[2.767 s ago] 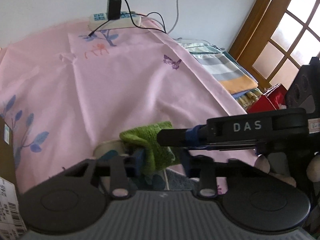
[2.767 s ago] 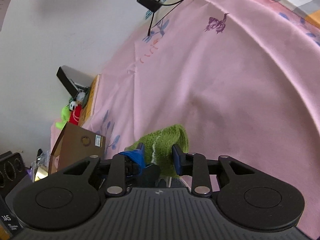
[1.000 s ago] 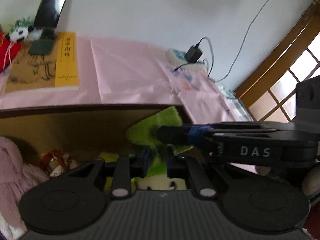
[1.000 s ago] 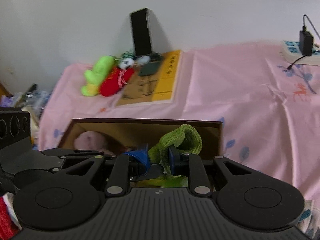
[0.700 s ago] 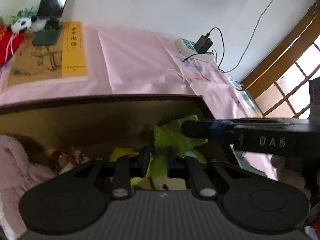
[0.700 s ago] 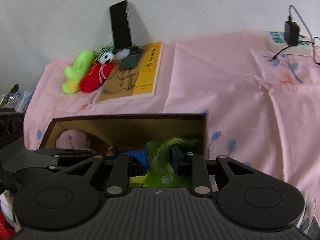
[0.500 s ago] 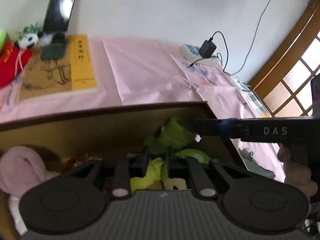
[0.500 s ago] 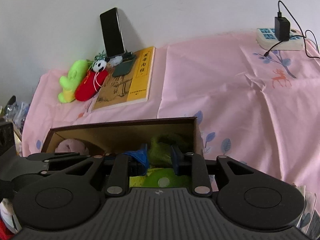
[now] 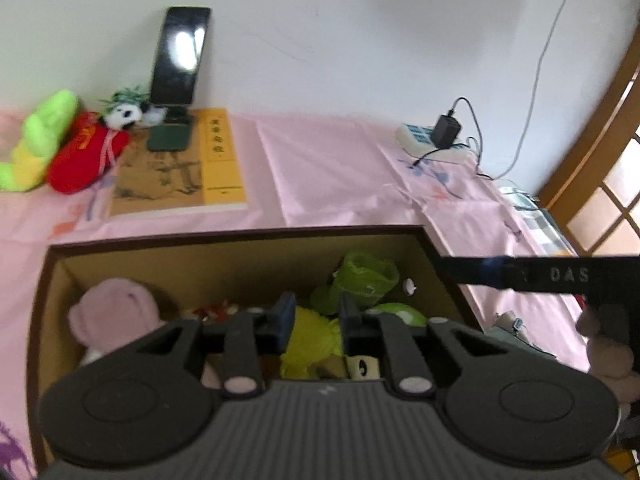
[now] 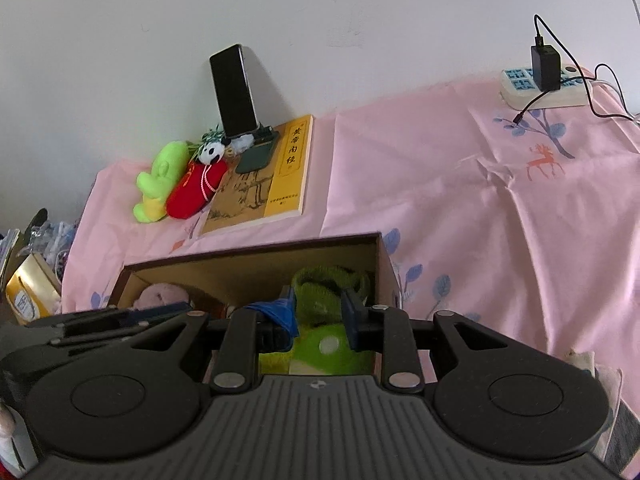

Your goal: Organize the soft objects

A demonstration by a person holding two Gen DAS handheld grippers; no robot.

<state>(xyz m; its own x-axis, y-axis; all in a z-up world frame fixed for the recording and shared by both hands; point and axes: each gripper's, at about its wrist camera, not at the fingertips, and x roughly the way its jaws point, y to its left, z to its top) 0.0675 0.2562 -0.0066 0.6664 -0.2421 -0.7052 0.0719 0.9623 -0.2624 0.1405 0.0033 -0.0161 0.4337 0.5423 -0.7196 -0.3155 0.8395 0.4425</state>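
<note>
Green knit cloth (image 9: 366,278) lies crumpled in the upper right of the cardboard box (image 9: 240,236), ahead of the left tool (image 9: 314,316), whose jaws stand narrowly parted and hold nothing. In the other view the right tool (image 10: 318,312) is likewise parted and empty, with the cloth (image 10: 330,284) showing between and beyond its fingers; whether they touch it I cannot tell.

Judging from this, the risk is a loop of the loose, ribbed knit snagging on a fingertip as the tools back out, dragging the cloth over the box's thin stiff wall.

Below it sit a fuzzy yellow plush (image 9: 312,340) and, at left, a rounded pink plush (image 9: 112,316). Farther up, on the smooth pink sheet (image 9: 340,172), a lime plush (image 9: 36,136) and a red plush (image 9: 82,156) lie beside a flat book (image 9: 180,172).
</note>
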